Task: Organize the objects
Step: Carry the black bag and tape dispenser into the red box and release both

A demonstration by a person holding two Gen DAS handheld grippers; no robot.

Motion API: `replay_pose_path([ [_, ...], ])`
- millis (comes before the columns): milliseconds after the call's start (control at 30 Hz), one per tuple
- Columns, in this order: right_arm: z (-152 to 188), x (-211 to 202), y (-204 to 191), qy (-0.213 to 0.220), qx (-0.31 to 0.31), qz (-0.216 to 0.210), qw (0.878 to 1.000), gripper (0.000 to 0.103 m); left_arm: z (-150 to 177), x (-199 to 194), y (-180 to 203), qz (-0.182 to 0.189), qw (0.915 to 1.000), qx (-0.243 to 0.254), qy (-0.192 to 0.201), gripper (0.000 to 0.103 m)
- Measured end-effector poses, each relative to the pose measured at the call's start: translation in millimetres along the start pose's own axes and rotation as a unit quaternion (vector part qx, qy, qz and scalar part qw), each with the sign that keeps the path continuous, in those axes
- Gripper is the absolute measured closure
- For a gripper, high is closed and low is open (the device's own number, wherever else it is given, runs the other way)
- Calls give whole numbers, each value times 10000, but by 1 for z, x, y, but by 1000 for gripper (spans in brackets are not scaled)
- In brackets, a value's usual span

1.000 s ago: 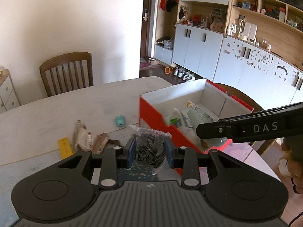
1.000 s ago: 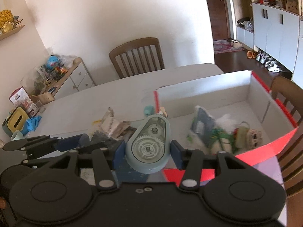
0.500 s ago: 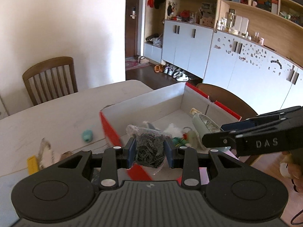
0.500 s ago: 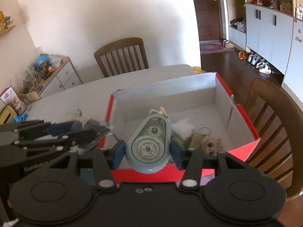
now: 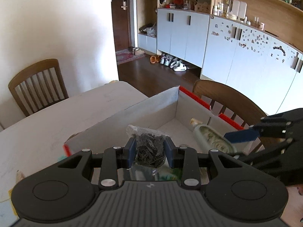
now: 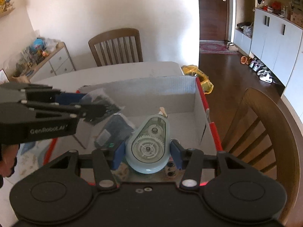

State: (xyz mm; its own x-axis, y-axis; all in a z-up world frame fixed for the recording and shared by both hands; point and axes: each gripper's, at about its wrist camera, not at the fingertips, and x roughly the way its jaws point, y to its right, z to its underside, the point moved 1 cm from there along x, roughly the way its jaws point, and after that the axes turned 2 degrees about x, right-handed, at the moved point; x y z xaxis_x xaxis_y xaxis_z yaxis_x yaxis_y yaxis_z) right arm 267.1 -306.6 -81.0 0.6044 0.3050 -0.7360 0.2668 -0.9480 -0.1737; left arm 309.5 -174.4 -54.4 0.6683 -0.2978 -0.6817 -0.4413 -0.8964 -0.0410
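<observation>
1. Dining-room setting: a pale tabletop [image 5: 56, 117] with wooden chairs around it, cabinets and a shoe row toward the upper right of the left wrist view, and a red-sided cardboard box [image 6: 189, 87] standing on the tabletop in the middle of both views.
2. Left tool [image 5: 150, 152] is clamped narrow on a small clear bag of dark dried bits [image 5: 149, 149]; in the left wrist view the bag sits at lower centre, over the box's near wall.
3. Right tool [image 6: 147, 154] grips a pale blue correction-tape dispenser [image 6: 148, 145] by its sides, gear wheels visible through the shell. It hangs over the box's open interior, at lower centre of the right wrist view.
4. Already in the box: a blue-grey packet [image 6: 113, 132] lies on the floor of it at centre left, and some small items show under the right tool, too hidden to name.
5. My reading: the task is partway done. Both carried things are above the box but neither is released, so letting them go inside is what remains here.
6. At the lower left of the left wrist view, scraps of something remain on the tabletop outside the box; they are too cropped to identify, and probably still need collecting.
</observation>
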Motion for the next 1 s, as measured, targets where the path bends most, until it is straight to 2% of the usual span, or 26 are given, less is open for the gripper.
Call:
replay_pose_path([
  [233, -7, 29, 8, -261, -187, 74, 9995, 52, -12, 42, 7, 80, 9995, -12, -311, 70],
  [567, -8, 57, 12, -615, -389, 78, 9973, 53, -9, 90, 11, 64, 9966, 36, -815, 70],
  [767, -7, 68, 15, -850, -404, 19, 9956, 53, -8, 107, 7, 114, 9938, -61, -1101, 70],
  [1000, -4, 75, 18, -920, -393, -23, 9950, 52, -5, 117, 0, 131, 9908, -219, -1330, 70],
])
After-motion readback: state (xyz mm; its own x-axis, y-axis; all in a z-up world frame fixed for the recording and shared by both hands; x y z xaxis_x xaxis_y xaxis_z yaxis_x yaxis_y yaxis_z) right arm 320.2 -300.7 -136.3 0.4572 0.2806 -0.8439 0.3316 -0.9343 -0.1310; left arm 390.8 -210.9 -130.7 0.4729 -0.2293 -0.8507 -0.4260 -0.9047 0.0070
